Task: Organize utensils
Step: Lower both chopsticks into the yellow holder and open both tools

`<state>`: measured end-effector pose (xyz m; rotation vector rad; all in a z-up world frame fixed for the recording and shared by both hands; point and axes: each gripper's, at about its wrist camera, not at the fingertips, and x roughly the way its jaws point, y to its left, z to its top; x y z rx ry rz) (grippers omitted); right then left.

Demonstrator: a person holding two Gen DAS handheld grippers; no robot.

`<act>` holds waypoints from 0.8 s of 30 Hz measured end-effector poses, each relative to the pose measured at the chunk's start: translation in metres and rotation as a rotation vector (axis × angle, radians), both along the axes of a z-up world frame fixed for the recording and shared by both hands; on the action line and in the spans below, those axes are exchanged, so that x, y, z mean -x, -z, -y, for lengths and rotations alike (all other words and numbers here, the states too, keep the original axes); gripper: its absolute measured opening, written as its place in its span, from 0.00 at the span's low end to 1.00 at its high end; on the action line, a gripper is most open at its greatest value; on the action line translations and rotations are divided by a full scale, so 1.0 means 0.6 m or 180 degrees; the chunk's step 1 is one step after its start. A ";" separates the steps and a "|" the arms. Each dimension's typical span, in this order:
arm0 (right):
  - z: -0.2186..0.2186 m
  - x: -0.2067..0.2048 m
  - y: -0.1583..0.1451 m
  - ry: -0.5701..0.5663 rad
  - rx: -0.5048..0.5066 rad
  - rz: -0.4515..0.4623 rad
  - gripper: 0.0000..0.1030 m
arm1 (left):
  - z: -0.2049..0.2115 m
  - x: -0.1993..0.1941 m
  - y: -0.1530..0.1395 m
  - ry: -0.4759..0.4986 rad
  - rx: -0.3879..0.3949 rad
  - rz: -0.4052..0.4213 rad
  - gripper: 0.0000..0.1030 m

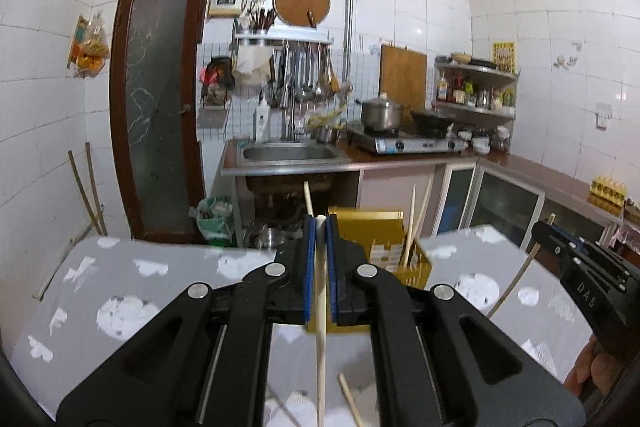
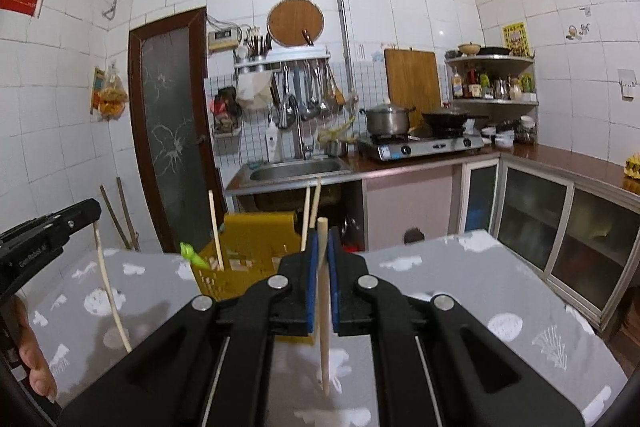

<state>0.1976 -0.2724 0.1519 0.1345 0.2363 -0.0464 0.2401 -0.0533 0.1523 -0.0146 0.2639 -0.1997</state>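
Note:
My left gripper [image 1: 320,223] is shut on a pale wooden chopstick [image 1: 320,339] that hangs down between its blue pads, above the grey table. My right gripper [image 2: 322,239] is shut on another chopstick [image 2: 324,339], also held upright. A yellow slotted utensil holder [image 1: 380,227] stands on the table just beyond both grippers, with chopsticks [image 1: 416,219] standing in it; it also shows in the right wrist view [image 2: 248,239]. Each gripper shows in the other's view, the right [image 1: 576,251] and the left [image 2: 52,227], each with its stick.
The table [image 1: 120,291] has a grey cloth with white prints. A loose chopstick [image 1: 352,403] lies on it near me. A green clip [image 2: 192,255] sits on the holder's rim. Beyond are a sink [image 1: 288,153], stove, cabinets and a dark door.

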 end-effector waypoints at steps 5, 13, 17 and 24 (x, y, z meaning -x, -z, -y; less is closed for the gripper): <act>-0.010 -0.024 -0.049 -0.0031 0.0064 0.0163 0.05 | 0.008 -0.033 -0.056 0.0025 0.0078 0.0182 0.04; -0.013 -0.073 -0.157 -0.0056 0.0046 0.0468 0.05 | 0.032 -0.097 -0.139 0.0033 0.0275 0.0476 0.04; -0.014 -0.105 -0.185 -0.0060 -0.0015 0.0592 0.05 | 0.048 -0.129 -0.155 0.0024 0.0309 0.0593 0.04; -0.023 -0.177 -0.130 -0.0117 -0.0023 0.0435 0.05 | 0.085 -0.218 -0.089 0.0020 0.0208 0.0508 0.04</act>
